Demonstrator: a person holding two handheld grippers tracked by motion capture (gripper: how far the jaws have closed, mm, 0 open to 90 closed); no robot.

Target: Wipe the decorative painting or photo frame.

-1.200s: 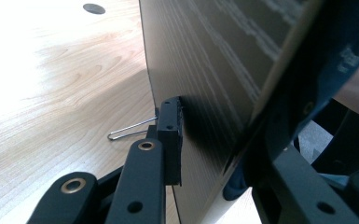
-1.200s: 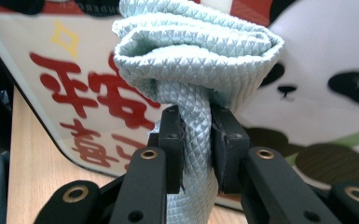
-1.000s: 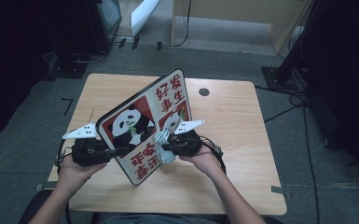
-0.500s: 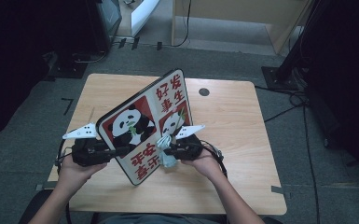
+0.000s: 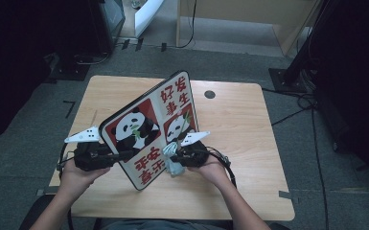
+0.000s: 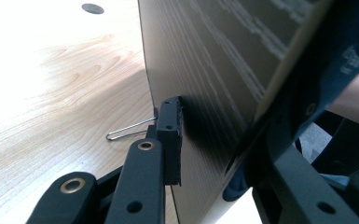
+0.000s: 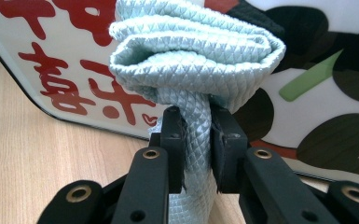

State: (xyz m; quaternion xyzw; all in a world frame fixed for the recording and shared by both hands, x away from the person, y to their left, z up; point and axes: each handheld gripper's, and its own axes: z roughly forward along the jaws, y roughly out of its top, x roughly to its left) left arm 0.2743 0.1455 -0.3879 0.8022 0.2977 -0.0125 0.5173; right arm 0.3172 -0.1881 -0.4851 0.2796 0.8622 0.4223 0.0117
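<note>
The left gripper point(image 5: 124, 155) is pinching the panda board's point(image 5: 148, 127) edge, standing it up. The right gripper point(image 5: 171, 154) is squeezing a cloth point(image 7: 196, 56) right against its picture side.

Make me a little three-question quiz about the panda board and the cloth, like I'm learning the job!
1. True or false: the right gripper is shut on the cloth.
2. What does the left gripper clamp: A the panda board, B the table, C a cable?
3. Fill in: the board stands ____ on the table, not flat.

Key: 1 true. 2 A. 3 tilted on its edge.
</note>
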